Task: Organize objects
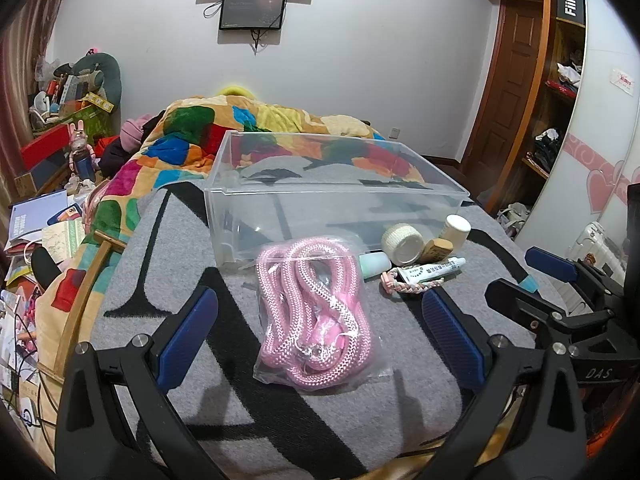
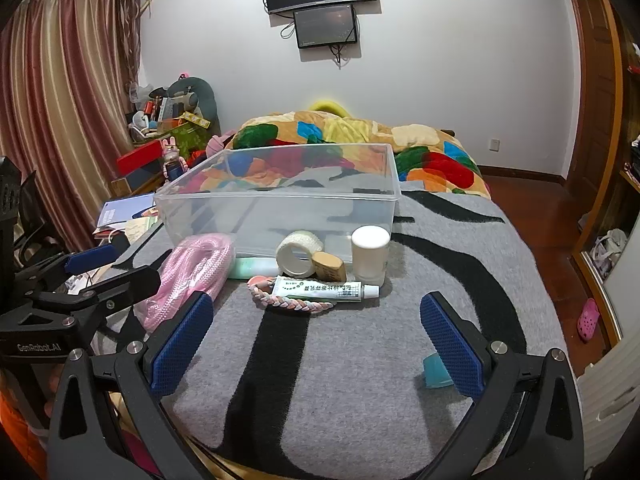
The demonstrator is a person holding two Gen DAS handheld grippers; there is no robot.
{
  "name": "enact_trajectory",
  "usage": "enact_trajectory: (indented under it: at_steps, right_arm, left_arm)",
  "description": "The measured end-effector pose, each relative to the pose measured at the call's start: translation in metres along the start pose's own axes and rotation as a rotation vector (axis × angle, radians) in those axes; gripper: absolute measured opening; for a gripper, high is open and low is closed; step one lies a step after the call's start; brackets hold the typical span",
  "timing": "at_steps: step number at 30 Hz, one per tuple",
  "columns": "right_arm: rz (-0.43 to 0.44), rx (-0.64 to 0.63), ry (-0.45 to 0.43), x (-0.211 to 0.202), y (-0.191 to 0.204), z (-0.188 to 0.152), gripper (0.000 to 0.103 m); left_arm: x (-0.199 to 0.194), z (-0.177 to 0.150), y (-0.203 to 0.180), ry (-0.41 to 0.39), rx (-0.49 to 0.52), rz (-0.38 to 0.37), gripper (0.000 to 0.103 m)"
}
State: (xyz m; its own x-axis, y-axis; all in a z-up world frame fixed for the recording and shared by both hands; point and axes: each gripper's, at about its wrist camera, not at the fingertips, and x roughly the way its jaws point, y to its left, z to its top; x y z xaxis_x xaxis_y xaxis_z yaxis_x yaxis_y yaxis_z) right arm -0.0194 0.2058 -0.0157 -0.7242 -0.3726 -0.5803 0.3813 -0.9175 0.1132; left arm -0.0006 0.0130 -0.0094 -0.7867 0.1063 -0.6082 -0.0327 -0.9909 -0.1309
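Observation:
A clear plastic bin [image 1: 224, 192] [image 2: 168, 204] stands empty on the grey and black blanket. A bagged pink rope [image 1: 316, 308] [image 2: 196, 272] lies in front of it, between the fingers of my open left gripper [image 1: 320, 332]. To its right lie a white tape roll [image 2: 298, 254], a white jar [image 2: 370, 254], a wooden cap [image 2: 328, 266], a white tube [image 2: 320, 290], a pink braided band [image 2: 296, 304] and a mint green bottle [image 2: 252, 268]. My right gripper [image 2: 316, 344] is open and empty, short of the tube.
A colourful quilt [image 2: 420, 148] lies behind the bin. A teal cup [image 2: 436, 372] sits by my right finger. Cluttered boxes and papers [image 1: 48, 216] are off the bed's left side. The bed edge drops to a wooden floor [image 2: 540, 216] at the right.

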Motion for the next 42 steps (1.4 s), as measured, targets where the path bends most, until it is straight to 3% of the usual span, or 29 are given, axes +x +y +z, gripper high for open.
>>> enact_trajectory:
  at_steps: [34,35,37,42]
  right_arm:
    - [0.005,-0.012,-0.008,-0.002,0.002,0.003,0.103]
    - [-0.002,-0.015,-0.008,-0.002,0.002,0.003,0.103]
    - [-0.021,-0.019,-0.012,-0.004,0.000,0.002,0.103]
    - [-0.079,0.007,-0.011,-0.010,-0.019,-0.003,0.102]
  left_arm:
    - [0.002,-0.002,-0.002,0.018,-0.001,-0.023,0.103]
    - [0.003,-0.002,-0.002,0.021,-0.003,-0.023,0.102]
    - [0.004,-0.002,0.002,0.036,-0.007,-0.024,0.087]
    - [0.014,0.005,0.013,0.082,-0.029,-0.025,0.085]
